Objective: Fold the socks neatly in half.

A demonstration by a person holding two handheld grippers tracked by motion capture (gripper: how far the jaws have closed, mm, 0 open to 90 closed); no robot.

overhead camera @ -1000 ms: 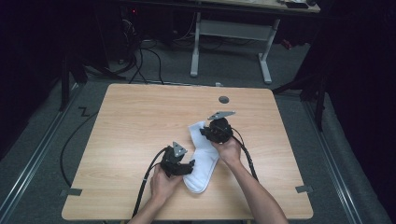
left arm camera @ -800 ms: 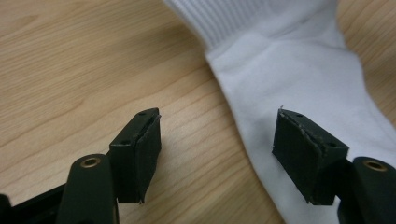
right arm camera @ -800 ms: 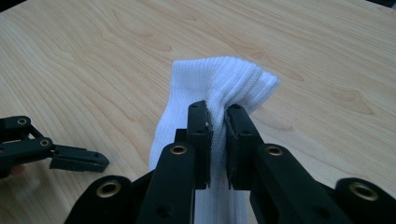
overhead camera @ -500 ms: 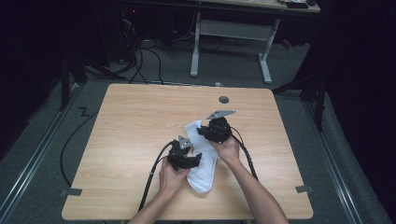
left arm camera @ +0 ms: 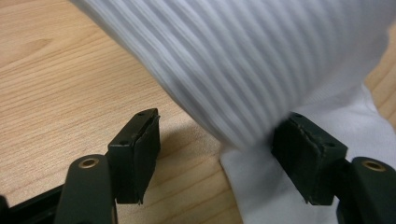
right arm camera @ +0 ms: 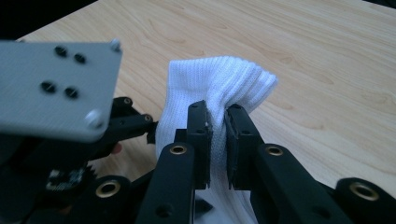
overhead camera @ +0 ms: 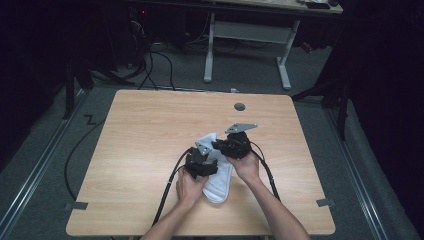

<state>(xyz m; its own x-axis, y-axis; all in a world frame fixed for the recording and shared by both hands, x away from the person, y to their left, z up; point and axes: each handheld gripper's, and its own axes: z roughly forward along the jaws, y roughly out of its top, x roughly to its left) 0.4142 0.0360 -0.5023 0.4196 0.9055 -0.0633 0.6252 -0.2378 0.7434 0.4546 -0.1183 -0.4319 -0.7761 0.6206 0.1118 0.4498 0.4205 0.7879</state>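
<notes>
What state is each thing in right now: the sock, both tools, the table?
White sock: ribbed cuff lifted off the table, foot lying flat.
Right tool: shut on the sock's cuff.
Left tool: jaws open, sock between them, unpinched.
Table: wooden top, bearing the sock.

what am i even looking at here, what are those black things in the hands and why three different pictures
A person sits at a wooden table and holds a hand-operated tool in each hand. Each tool ends in two black jaws that pinch like tongs.

The high view looks down from above the person: the left gripper and the right gripper meet over a white sock, the one loose thing lying on the table.

The other two pictures come from small cameras riding on the tools, looking along their jaws. In the right gripper view, the right gripper has its jaws pinched on the sock's ribbed cuff, lifting it. In the left gripper view, the left gripper has its jaws wide open on either side of the sock's edge, not squeezing it.
</notes>
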